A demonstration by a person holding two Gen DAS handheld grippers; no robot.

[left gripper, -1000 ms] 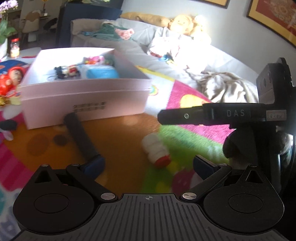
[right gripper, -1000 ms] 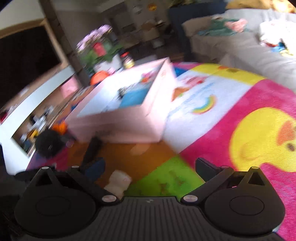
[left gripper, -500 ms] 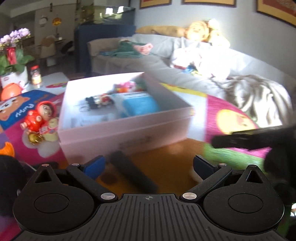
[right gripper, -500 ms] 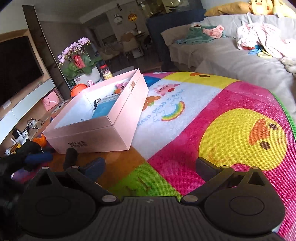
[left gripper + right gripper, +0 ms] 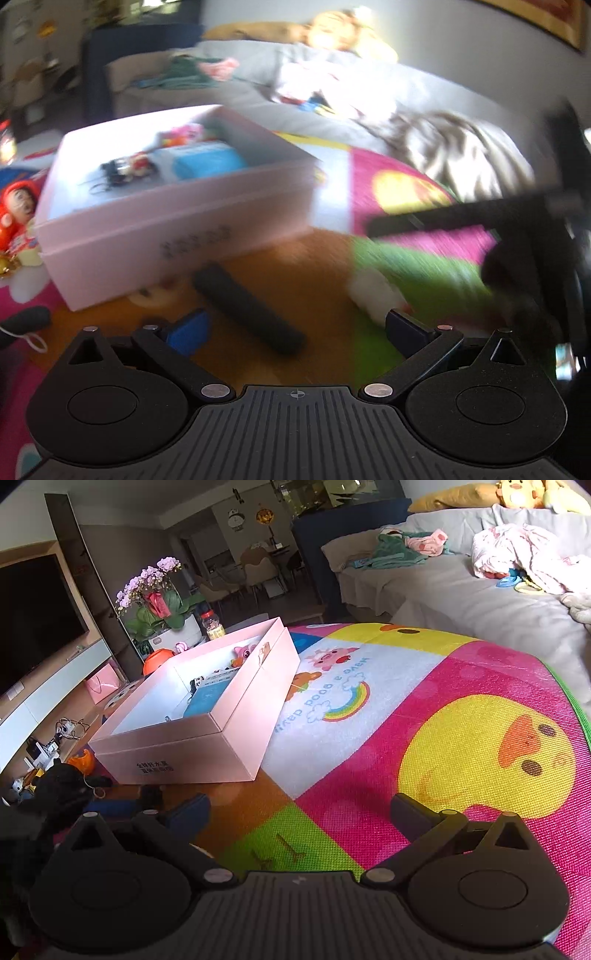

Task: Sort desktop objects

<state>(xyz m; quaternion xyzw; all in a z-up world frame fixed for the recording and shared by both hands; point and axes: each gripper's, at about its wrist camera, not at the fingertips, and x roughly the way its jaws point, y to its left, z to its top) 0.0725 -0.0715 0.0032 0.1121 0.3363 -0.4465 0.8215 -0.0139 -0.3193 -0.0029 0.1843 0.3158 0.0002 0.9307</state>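
Observation:
A pink box (image 5: 177, 221) sits open on the play mat, with a blue item (image 5: 207, 164) and small toys inside; it also shows in the right wrist view (image 5: 184, 749). A black cylinder (image 5: 247, 310) lies on the orange patch in front of the box. A white bottle with a red cap (image 5: 376, 299) lies to its right. My left gripper (image 5: 295, 328) is open and empty, just above the cylinder and bottle. My right gripper (image 5: 299, 808) is open and empty over the mat; its body (image 5: 480, 214) shows blurred at the right of the left wrist view.
A red doll (image 5: 14, 210) and small toys lie left of the box. A grey sofa (image 5: 461, 602) with clothes and plush toys borders the mat. A flower pot (image 5: 162, 609), a TV unit (image 5: 44, 686) and cables stand at the left.
The left gripper has swung back right and lowered toward the cylinder and bottle; its view is now blurred. The right gripper has lifted and steadied, looking over the box and mat.

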